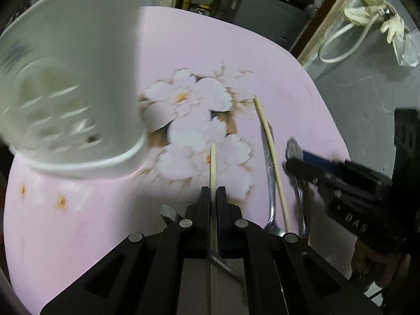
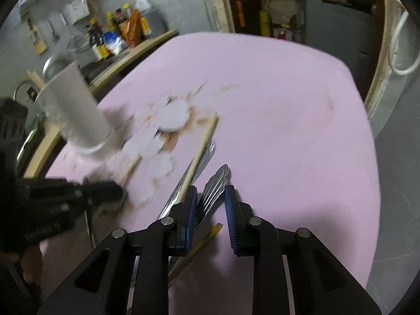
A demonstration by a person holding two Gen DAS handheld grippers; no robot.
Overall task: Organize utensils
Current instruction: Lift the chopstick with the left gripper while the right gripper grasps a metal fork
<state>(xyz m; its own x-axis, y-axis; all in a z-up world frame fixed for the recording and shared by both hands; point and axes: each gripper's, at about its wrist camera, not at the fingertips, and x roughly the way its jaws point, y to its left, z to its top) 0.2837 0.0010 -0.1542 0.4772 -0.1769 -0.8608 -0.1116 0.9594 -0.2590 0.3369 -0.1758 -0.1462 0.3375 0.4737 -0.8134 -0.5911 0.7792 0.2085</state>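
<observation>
My left gripper [image 1: 213, 193] is shut on a wooden chopstick [image 1: 213, 162] and holds it above the pink table [image 1: 105, 223]. A white slotted utensil holder [image 1: 71, 84] stands at the left; it also shows in the right wrist view [image 2: 78, 110]. A second chopstick [image 1: 270, 155] lies beside a metal spoon [image 1: 270, 181] and a fork [image 1: 302, 194]. My right gripper [image 2: 210, 197] is open, its fingers either side of a metal utensil handle [image 2: 214, 187]. It also shows in the left wrist view [image 1: 302, 162], low over the fork.
The pink table [image 2: 288, 131] has a white flower print [image 1: 199, 120] in the middle. A yellow-handled utensil [image 2: 207, 239] lies under my right gripper. A shelf with bottles [image 2: 118, 36] is behind the table. A white cable and cloth [image 1: 372, 21] hang at the right wall.
</observation>
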